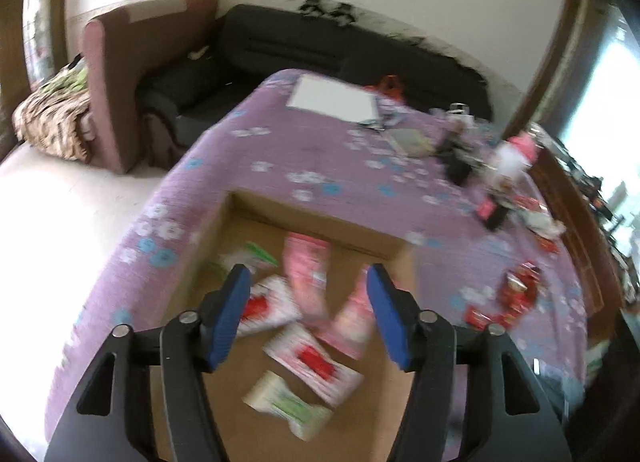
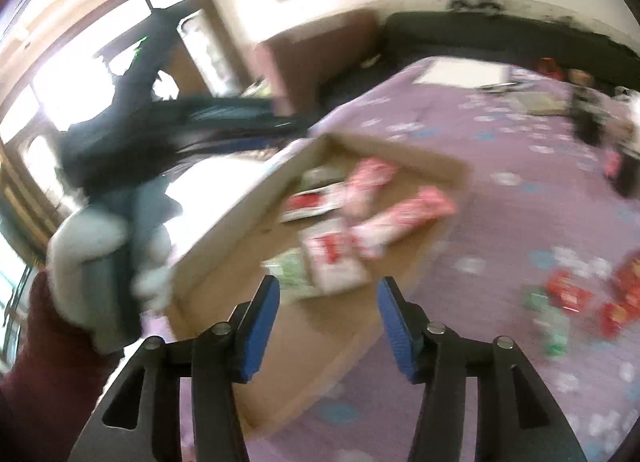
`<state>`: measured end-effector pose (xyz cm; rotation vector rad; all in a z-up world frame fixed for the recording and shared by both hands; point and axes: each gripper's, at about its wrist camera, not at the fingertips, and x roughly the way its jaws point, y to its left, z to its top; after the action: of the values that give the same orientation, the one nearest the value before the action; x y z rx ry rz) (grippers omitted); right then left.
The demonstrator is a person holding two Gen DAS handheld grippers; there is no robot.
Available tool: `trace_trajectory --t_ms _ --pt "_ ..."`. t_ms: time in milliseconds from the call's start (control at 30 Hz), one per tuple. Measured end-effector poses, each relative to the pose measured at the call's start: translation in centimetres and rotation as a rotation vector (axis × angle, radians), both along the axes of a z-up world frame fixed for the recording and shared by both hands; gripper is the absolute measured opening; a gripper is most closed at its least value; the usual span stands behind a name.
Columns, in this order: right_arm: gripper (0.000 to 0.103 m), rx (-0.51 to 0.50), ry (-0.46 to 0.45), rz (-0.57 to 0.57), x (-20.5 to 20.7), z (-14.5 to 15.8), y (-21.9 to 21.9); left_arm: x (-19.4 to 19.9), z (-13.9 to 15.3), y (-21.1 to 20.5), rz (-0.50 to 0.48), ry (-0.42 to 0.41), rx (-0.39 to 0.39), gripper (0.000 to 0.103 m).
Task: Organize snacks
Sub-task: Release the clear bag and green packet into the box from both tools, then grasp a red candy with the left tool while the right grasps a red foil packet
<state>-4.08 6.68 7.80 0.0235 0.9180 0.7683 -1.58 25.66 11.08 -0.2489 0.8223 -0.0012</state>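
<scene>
An open cardboard box (image 1: 312,222) (image 2: 224,230) stands on the purple flowered cloth (image 1: 280,158). Inside lie pink packets (image 1: 308,258) (image 2: 404,218), white packets with red labels (image 1: 316,358) (image 2: 332,258) and a white-green packet (image 1: 288,402). My left gripper (image 1: 308,274) hovers over the box, open; the pink packets below it are blurred and no pad touches them. My right gripper (image 2: 329,284) is open over the box's near side with nothing between its fingers. Loose red snack packets (image 1: 520,290) (image 2: 568,294) lie on the cloth to the right of the box.
A gloved hand (image 2: 92,262) with a maroon sleeve holds the other gripper at the left of the right wrist view. A white sheet (image 1: 332,100), bottles and clutter (image 1: 512,158) sit at the far side. A dark sofa (image 1: 280,42) stands behind the table.
</scene>
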Motion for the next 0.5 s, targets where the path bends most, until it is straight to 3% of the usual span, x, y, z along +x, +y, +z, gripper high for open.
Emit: trace_trajectory --t_ms 100,267,367,500 --pt "0.053 -0.016 -0.007 -0.116 1.7 0.2 -5.1 -1.0 0.4 -3.4 -0.087 0.005 -0.008 0.06" --pt "0.054 -0.05 -0.013 -0.484 6.6 -0.8 -17.8 -1.2 -0.2 -8.9 -0.206 0.032 0.0 0.06" --pt "0.056 -0.071 -0.001 -0.644 8.7 -1.7 -23.4 -0.8 -0.9 -11.3 -0.241 0.055 0.005 0.06" --pt "0.056 -0.082 0.061 -0.705 11.7 -3.6 -26.5 -0.4 -1.9 -13.9 -0.262 0.088 0.014 0.06"
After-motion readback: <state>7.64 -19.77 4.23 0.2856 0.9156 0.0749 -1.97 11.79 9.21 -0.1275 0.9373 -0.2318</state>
